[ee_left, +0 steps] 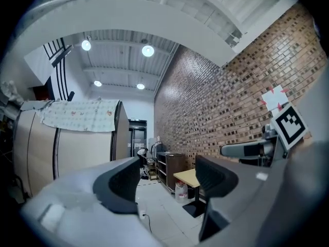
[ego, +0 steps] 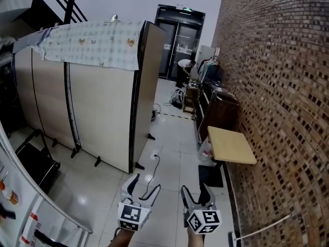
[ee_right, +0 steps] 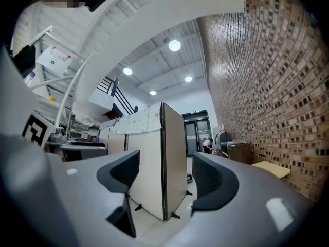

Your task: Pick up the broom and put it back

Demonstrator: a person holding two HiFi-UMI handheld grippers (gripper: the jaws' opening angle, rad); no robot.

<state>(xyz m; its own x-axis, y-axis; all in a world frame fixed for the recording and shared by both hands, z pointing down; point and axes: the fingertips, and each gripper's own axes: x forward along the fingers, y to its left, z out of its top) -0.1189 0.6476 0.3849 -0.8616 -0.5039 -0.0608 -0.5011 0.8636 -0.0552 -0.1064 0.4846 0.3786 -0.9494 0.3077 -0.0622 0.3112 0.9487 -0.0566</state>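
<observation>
No broom shows plainly in any view. A thin pale rod [ego: 262,230] lies low against the brick wall [ego: 288,112] at the bottom right; I cannot tell what it is. Both grippers are held level at the bottom of the head view, side by side over the tiled floor. My left gripper [ego: 141,188] is open with nothing between its jaws; its own view looks down the corridor past the left gripper [ee_left: 167,179]. My right gripper [ego: 196,194] is open and empty too, and the right gripper [ee_right: 163,176] faces the end of a beige partition.
Tall beige partition screens [ego: 103,112] with a cloth draped on top stand to the left. A small wooden table [ego: 231,144] juts from the brick wall, with a plastic bag [ego: 205,151] beside it. A dark cabinet [ego: 218,107] follows. A cable [ego: 152,176] lies on the floor. A person [ego: 185,68] bends far down the corridor.
</observation>
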